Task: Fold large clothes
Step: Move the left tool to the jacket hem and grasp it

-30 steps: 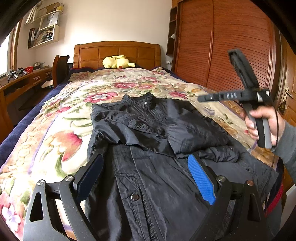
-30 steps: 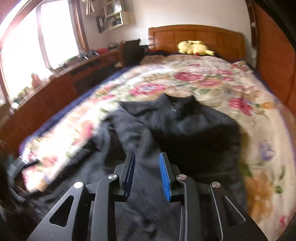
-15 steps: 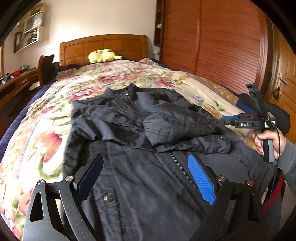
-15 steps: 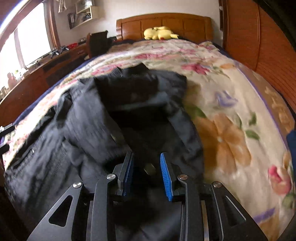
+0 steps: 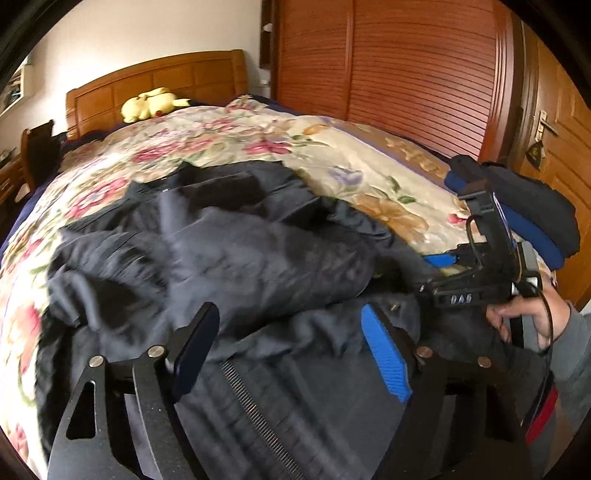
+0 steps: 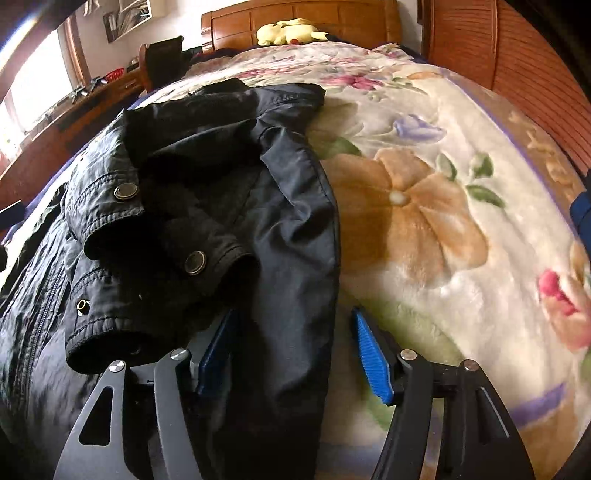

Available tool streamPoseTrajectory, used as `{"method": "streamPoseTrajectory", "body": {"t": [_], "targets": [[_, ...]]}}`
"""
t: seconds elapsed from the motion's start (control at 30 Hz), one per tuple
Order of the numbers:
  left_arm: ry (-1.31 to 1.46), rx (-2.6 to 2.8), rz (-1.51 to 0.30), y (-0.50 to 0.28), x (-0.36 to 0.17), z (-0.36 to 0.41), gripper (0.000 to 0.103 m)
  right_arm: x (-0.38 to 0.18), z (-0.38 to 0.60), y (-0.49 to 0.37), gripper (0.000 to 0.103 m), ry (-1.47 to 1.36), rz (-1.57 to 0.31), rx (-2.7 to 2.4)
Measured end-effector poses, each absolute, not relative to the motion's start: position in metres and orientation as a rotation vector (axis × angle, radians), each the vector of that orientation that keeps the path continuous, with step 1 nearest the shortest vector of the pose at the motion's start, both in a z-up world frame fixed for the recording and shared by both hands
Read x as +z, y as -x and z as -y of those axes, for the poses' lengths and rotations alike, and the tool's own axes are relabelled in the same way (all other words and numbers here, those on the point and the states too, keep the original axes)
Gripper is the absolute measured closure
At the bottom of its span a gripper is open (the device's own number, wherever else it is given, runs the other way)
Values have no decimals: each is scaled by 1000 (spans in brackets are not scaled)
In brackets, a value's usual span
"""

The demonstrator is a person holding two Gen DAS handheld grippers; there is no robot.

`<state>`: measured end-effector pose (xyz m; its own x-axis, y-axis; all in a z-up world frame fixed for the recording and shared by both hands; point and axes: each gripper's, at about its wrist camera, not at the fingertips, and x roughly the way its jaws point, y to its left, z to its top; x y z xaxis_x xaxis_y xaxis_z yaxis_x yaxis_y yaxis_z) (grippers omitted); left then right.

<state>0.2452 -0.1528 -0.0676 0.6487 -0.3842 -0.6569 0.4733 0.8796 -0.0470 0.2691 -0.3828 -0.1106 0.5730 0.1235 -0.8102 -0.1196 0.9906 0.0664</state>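
Wooden furniture rings the room we are working in: a slatted wardrobe along one side, a carved headboard at the far end of the bed, and a desk under the bright window. We see a flowered blanket covering the bed from edge to edge, and a yellow plush toy lying against the headboard. Our dark jacket sprawls across the near half of the bed, its collar toward the headboard, one sleeve with two metal snaps doubled back over the body, the zipper running down toward the foot edge. Our left gripper hangs over the jacket's lower front — its jaws are closing, yet both pads stand clear of the cloth with nothing pinched between them. Our right gripper sits low at the jacket's side edge, nearest the wardrobe side of the bed; its jaws are opening, a fold of dark fabric lies between them, and the pad on the blanket side is plainly off the cloth, so we count the garment as let go. From the left camera we see our hand and grey sleeve gripping the right tool's handle, with a dark blue garment lying behind it near the bed's corner.
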Motion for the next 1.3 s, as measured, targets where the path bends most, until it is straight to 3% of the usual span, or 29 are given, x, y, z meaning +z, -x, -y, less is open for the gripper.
{"method": "streamPoseTrajectory", "body": {"t": [0.33,0.4,0.47,0.77,0.83,0.9,0.93,1.07,1.3], "targets": [[-251,-500,-759,-280,-87,222,27,-112,382,-266,35,10,-946,133],[-310,-467,-759,-284,-93,228,34,-112,382,-266,34,9,-947,135],[-357,-433,-756,-287,-96,229,39,-112,383,-267,34,9,-947,135],[-443,-311,-756,-297,-102,196,39,-114,382,-269,33,20,-947,129],[-410,-289,-744,-303,-97,177,50,-114,382,-268,33,22,-947,129],[-376,-268,-725,-306,-89,159,76,-114,383,-269,33,23,-947,130],[-358,-261,-717,-308,-84,149,80,-114,383,-269,33,23,-947,130],[-296,-238,-674,-311,-61,113,85,-114,383,-269,32,24,-947,130],[-206,-159,-635,-317,-35,47,86,-114,383,-269,32,26,-948,129]]}}
